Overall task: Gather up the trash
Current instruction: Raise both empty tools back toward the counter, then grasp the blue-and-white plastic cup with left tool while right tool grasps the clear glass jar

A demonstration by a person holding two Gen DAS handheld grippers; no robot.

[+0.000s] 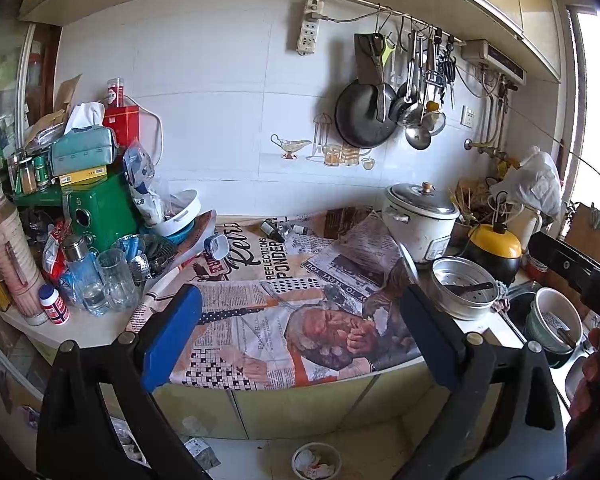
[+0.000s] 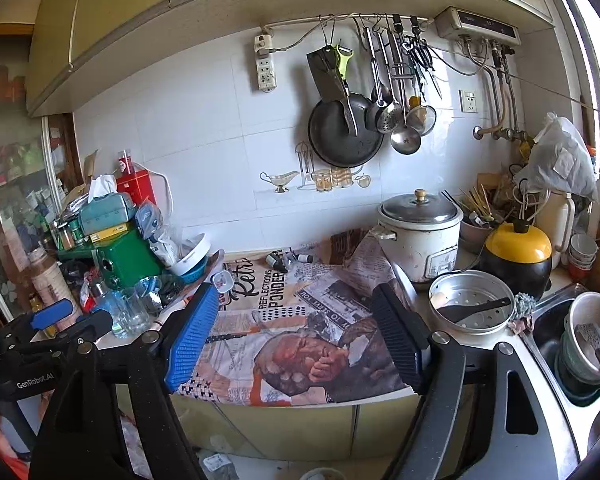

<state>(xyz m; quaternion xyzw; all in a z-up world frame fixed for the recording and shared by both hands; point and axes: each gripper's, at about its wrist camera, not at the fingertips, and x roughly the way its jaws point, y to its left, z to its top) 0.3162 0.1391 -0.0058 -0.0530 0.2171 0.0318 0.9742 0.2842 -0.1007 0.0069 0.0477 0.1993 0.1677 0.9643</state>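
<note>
The left gripper (image 1: 300, 336) has its jaws spread wide with nothing between them; the right gripper (image 2: 296, 336) is just as wide and equally empty; both are held back from the counter edge, facing the newspaper-print cloth (image 1: 260, 280) that covers the counter (image 1: 100, 326).

The trash most plainly on that cloth looks like the small dark bottle (image 1: 272, 232) lying on its side near the back wall, with a smaller vial (image 1: 300, 229) just beside it; a white scrap (image 1: 381, 314) sits near the front right, close to the steamer pan (image 1: 462, 286). A bin (image 1: 316, 460) with crumpled paper stands on the floor below, in front of the cabinet.

To begin well, I would reach with one gripper only; come in low over the cloth; straddle the bottle across its short axis, since a round body lying flat may roll; and avoid the glasses (image 1: 114, 280) crowded on the left.
</note>
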